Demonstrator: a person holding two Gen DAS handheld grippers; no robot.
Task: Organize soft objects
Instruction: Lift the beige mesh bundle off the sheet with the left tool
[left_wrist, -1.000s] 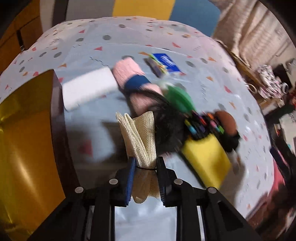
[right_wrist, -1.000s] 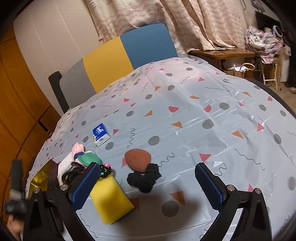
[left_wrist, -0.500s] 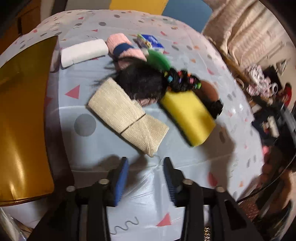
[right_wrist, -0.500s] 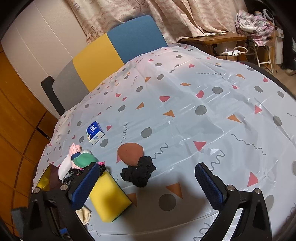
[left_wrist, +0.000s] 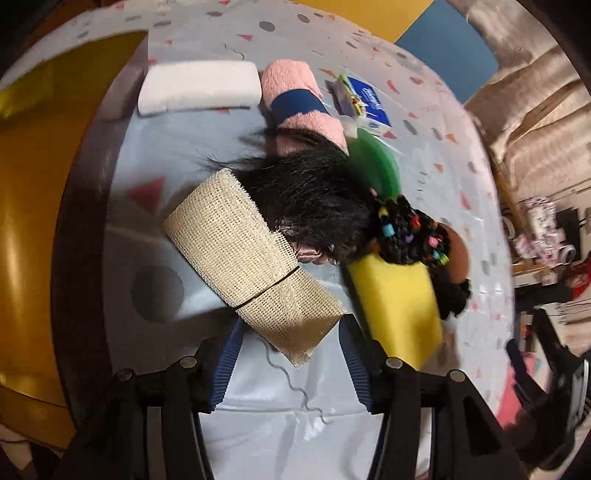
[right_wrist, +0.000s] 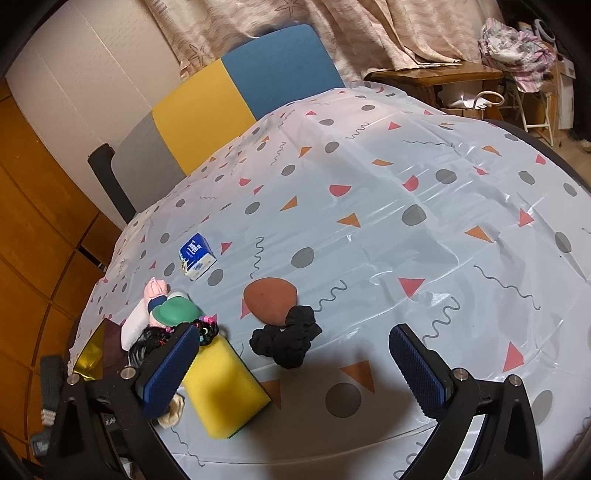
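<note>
A folded beige mesh cloth tied with a thin black band lies flat on the patterned tablecloth, against a black hairpiece. My left gripper hangs just above the cloth's near corner. Its jaws are opening, and the corner sits between them without the pads pressing on it. A yellow sponge lies to the right, with a beaded black hair tie on its far end. My right gripper stands wide open and empty over a black scrunchie and a brown oval pad.
Behind the hairpiece lie a pink towel with a blue band, a white sponge, a green piece and a blue tissue pack. A shiny gold surface borders the table's left edge. A chair stands at the far side.
The left gripper let go of the mesh cloth, which now lies flat on the table. Its jaws have spread wider and it has come down closer to the cloth. The right gripper stays open.
</note>
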